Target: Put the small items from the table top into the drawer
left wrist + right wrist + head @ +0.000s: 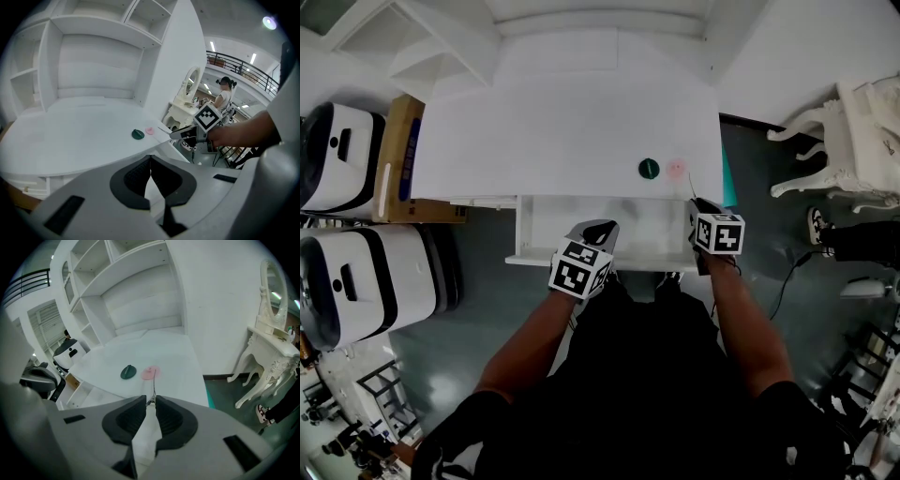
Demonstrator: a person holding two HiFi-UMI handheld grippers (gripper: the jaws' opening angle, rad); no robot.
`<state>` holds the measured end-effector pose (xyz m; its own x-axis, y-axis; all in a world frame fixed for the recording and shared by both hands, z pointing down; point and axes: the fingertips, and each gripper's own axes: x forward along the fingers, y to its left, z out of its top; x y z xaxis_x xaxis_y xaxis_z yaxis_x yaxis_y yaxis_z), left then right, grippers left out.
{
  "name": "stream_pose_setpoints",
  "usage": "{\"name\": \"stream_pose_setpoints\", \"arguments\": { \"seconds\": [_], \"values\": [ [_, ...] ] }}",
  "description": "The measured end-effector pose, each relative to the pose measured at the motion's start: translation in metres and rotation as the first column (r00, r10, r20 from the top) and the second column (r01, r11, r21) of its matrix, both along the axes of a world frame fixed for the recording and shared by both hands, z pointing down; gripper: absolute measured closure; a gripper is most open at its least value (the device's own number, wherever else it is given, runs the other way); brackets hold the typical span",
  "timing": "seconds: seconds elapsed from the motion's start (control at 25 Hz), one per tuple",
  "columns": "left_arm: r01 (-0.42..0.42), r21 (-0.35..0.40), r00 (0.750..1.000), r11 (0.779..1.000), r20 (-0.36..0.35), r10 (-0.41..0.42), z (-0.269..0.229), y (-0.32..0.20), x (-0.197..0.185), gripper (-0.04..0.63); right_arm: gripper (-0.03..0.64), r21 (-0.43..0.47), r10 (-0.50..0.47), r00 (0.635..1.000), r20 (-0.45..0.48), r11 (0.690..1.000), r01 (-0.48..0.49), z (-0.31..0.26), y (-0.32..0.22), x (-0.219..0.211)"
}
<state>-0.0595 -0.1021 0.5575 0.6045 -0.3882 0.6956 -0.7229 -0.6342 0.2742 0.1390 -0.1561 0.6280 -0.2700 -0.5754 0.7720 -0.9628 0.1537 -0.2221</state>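
White desk (562,122) with green disc (649,169), pink disc (676,170), clip (153,387) in right hand-held gripper (150,398)

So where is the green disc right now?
In the head view the green disc sits on the white table top near its front right edge, just left of the pink disc and just beyond the open drawer.

One table (562,122) with one drawer (652,234). Two small discs lie on the table: one green disc (649,169) and one pink disc (676,170). One thin clip (153,390). Two grippers: a left gripper (605,225) and a right gripper (697,203). Two big white machines on the floor: a far machine (337,155) and a near machine (370,281). One brown box (401,141).
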Motion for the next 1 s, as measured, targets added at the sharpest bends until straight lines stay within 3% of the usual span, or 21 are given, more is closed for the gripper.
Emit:
{"name": "stream_pose_setpoints", "arguments": {
  "seconds": [0.16,0.4,1.0],
  "values": [
    [-0.004,-0.008,1.000,1.000,0.000,0.004,0.004,0.003,-0.003,0.586,0.540,-0.022,-0.137,0.990,0.018,0.990,0.138,-0.003,0.029,-0.038],
    [-0.007,-0.015,1.000,1.000,-0.002,0.007,0.006,0.009,-0.003,0.584,0.540,-0.109,-0.354,0.935,0.011,0.929,0.353,0.020,0.072,-0.084],
    [0.075,-0.033,0.997,0.997,-0.015,-0.076,-0.006,0.015,-0.031,0.584,0.540,-0.314,-0.448,0.894,-0.016,0.851,0.421,0.106,0.056,-0.107]
  ]
}}
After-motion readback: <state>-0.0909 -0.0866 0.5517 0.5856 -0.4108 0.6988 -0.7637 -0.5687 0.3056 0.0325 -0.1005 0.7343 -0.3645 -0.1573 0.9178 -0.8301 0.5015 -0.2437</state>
